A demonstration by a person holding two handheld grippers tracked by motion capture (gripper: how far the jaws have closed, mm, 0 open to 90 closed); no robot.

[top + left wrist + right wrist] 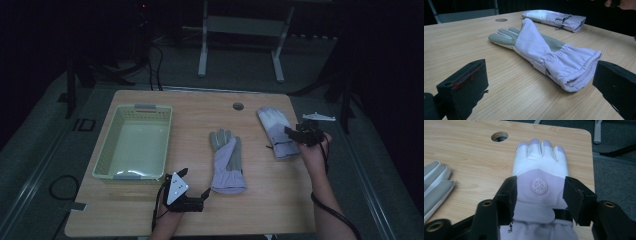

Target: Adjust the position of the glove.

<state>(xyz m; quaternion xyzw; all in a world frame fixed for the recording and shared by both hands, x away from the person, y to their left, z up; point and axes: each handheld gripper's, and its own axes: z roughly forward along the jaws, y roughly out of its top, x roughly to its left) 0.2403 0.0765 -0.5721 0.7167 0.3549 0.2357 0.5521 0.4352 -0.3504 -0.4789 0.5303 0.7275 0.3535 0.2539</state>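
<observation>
Closest to the person, the left gripper (196,184) hovers low over the light wooden table (260,200) with its jaws spread wide and nothing between them. Just ahead of its tips, slightly to its right, lies the lavender fabric glove with the grey rubbery palm (541,51), its elastic cuff nearest the jaws and its fingers pointing away. It looks light and limp (cloth that will sag and fold once lifted), so the gathered cuff, thicker and doubled, seems the surest place to pinch; the grey palm probably offers more friction than the smooth cloth.

Farther out, the right gripper (295,134) stands over the second glove, lavender with a white fingertip section and a round emblem (539,182). Its jaws are open and straddle the back of that glove, one on each side just above the black wrist strap (560,214); whether the pads touch the fabric I cannot tell. Closing there would likely bunch the soft cloth, giving a fair hold.

Well off to the left gripper's left sits the pale green perforated plastic basket (165,135), seen from the high view. The left gripper view reveals the near glove's open cuff mouth and folded-over panel, while the right gripper view alone makes out the emblem and strap, plus the round cable hole (499,136) beyond the glove's fingertips.
</observation>
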